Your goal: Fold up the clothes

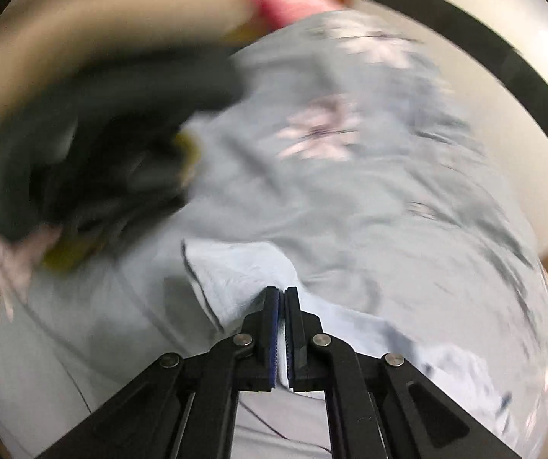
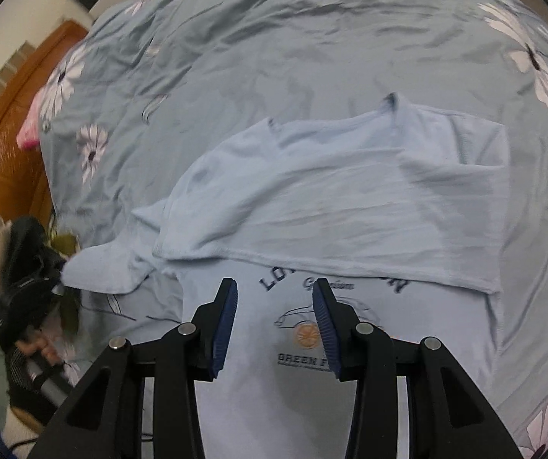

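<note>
Crosswise on the bed's flowered grey-blue sheet (image 2: 274, 38) lies the pale blue T-shirt (image 2: 350, 199), half-folded, collar pointing away. Left hand-held gripper (image 1: 281, 298) pinches its fabric shut; right hand-held gripper (image 2: 274, 302) hangs open above the print. Wooden door (image 2: 2, 160) at left.

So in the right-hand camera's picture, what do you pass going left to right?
Wooden door → pink cloth → white daisy print → folded blue T-shirt → big daisy on the bedsheet.
</note>
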Demonstrator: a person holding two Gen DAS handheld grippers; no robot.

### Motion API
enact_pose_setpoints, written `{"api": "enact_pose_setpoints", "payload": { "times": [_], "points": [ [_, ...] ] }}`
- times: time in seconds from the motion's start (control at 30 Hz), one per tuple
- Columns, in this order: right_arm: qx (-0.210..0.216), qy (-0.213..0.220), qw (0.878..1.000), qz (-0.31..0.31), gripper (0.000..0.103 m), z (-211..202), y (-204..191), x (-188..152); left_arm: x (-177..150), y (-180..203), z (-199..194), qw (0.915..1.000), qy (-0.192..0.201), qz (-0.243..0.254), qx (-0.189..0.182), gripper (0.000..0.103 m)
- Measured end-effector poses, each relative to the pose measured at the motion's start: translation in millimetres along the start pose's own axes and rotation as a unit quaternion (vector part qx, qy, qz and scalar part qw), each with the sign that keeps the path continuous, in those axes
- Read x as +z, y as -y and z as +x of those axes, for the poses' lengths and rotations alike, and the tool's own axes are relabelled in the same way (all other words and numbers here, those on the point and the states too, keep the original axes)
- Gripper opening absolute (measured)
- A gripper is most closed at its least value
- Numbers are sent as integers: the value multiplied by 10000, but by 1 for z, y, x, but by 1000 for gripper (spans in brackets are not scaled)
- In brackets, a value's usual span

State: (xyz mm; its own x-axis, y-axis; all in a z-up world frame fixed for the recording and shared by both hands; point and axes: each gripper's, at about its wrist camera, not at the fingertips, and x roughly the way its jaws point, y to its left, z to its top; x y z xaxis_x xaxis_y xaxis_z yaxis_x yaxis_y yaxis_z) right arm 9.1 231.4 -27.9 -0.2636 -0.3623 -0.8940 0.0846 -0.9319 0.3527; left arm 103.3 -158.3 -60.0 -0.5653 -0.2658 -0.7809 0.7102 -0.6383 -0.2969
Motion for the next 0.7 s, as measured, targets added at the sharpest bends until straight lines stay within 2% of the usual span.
{"api": "enact_pose_setpoints", "payload": {
  "times": [0.13, 0.27, 0.37, 0.43, 0.5, 0.63, 0.7],
  "points": [
    [38, 125, 9996, 268, 42, -17, 25, -1, 7, 30, -16, 9979, 67, 647, -71, 3],
    [50, 286, 9981, 537, 42, -34, 49, -5, 3, 89, -44, 9874, 306, 1467, -512, 3],
    [62, 342, 9963, 791, 42, -43, 72, -10, -8, 154, -63, 9697, 433, 2091, -1183, 3],
    [57, 377, 9952, 905, 42, -48, 86, -14, -12, 185, -70, 9605, 408, 2290, -1529, 3],
    [40, 419, 9936, 1044, 42, -54, 103, -19, -35, 223, -77, 9462, 295, 2595, -1908, 3],
    [27, 434, 9902, 1328, 42, -60, 133, -29, -91, 279, -70, 9206, -234, 3212, -2208, 3],
    [-1, 400, 9890, 1421, 42, -61, 147, -34, -117, 295, -62, 9110, -519, 3421, -2244, 3]
  ]
}}
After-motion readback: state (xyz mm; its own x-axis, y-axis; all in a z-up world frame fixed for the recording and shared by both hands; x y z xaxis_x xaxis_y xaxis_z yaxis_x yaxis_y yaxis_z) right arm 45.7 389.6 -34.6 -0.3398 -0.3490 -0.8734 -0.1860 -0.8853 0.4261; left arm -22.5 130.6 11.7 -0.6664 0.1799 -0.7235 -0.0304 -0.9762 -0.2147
